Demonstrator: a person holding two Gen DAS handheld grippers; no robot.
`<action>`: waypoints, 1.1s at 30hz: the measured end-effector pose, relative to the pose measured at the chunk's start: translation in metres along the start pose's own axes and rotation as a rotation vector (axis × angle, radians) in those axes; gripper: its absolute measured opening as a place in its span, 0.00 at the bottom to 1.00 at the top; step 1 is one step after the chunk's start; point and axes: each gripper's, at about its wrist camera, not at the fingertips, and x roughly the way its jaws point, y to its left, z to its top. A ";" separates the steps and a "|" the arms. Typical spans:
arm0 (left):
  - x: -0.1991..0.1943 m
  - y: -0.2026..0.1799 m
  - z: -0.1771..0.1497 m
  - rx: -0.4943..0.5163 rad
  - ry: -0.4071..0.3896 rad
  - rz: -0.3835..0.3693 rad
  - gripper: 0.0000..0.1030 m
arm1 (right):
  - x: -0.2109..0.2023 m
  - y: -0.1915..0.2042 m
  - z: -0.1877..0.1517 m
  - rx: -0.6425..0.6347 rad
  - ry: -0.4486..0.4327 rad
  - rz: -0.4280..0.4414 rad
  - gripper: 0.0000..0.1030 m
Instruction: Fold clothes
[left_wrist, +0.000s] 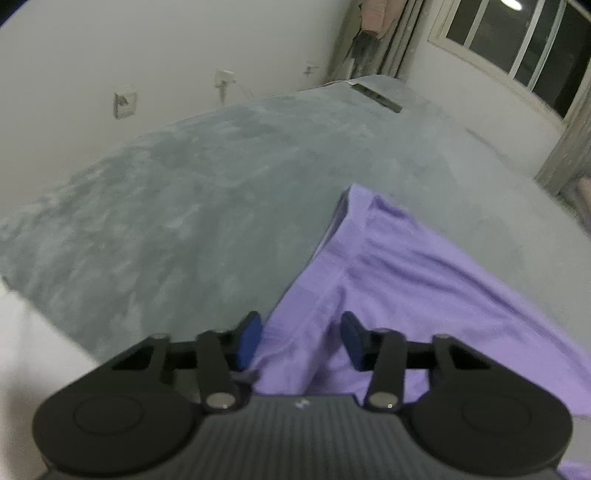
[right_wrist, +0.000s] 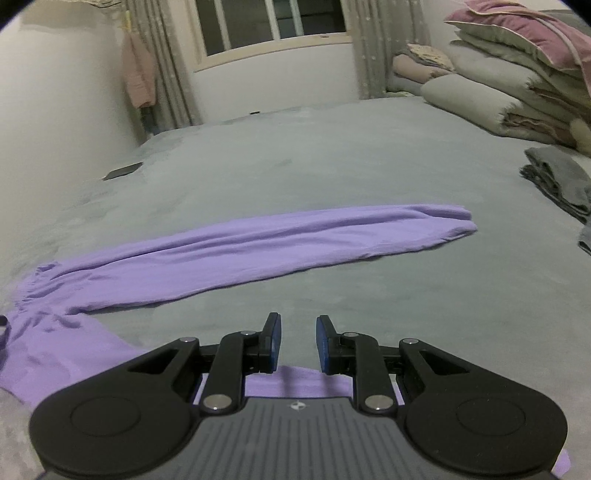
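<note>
Purple trousers (right_wrist: 258, 243) lie on the grey bed cover (right_wrist: 332, 166). One leg stretches flat across the bed to the right, its cuff (right_wrist: 458, 225) at the far end. The other part of the garment runs under my right gripper (right_wrist: 298, 343), which stands open over bare cover with nothing between its fingers. In the left wrist view the purple trousers (left_wrist: 406, 280) spread to the right, with the waistband (left_wrist: 358, 206) at the far tip. My left gripper (left_wrist: 301, 339) hovers at the cloth's left edge, jaws apart, a raised fold of the cloth lying between the blue pads (left_wrist: 249, 339).
Folded quilts and pillows (right_wrist: 517, 85) are stacked at the back right, and a grey folded pile (right_wrist: 557, 177) sits at the right edge. A dark flat object (right_wrist: 123, 170) lies near the wall. The window (right_wrist: 273, 22) and curtains are behind the bed.
</note>
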 end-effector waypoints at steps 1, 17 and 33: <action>-0.001 0.000 -0.002 0.006 -0.013 0.006 0.23 | 0.000 0.002 0.000 -0.004 0.000 0.007 0.19; -0.015 0.012 -0.009 -0.023 -0.110 0.038 0.05 | -0.001 0.010 -0.001 -0.018 0.000 0.030 0.19; -0.040 -0.035 -0.041 0.079 -0.078 -0.095 0.21 | 0.027 0.059 -0.030 -0.210 0.148 0.134 0.20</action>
